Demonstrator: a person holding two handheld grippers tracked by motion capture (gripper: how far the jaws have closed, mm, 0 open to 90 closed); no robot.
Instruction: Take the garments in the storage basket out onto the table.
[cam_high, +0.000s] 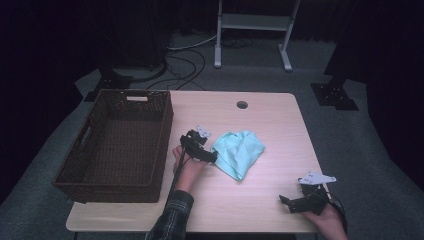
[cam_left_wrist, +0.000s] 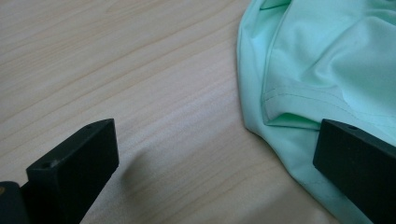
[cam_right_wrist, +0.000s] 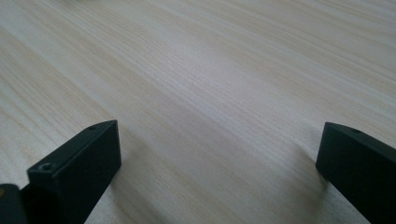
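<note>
two black jaws rise from the bottom of the left gripper view, standing wide apart over the pale wood-grain table (cam_left_wrist: 140, 70), with nothing between them. one jaw sits over the hemmed edge of the crumpled mint-green cloth (cam_left_wrist: 322, 65), the other over bare wood, which reads as an approach to the fabric's rim, where a loose fold offers something to pinch, and not yet a grasp.

from the high view, the left gripper (cam_high: 207, 156) is low on the table right at the near-left edge of the cloth (cam_high: 240, 150), which lies bunched near the middle of the tabletop, just right of the dark brown woven basket (cam_high: 161, 145). that basket stands empty along the left side, close enough to be a likely place for the cloth, though that is only a judgement from the layout.

the right gripper (cam_high: 286, 201) rests well apart from the cloth, near the front right corner of the table (cam_high: 280, 115), its hand at the table's edge. in the right gripper view its jaws are spread wide over plain wood (cam_right_wrist: 210, 84) and grasp nothing, so it appears parked out of the way while the left side works. closing the left jaws now would probably catch only the cloth's margin.
</note>
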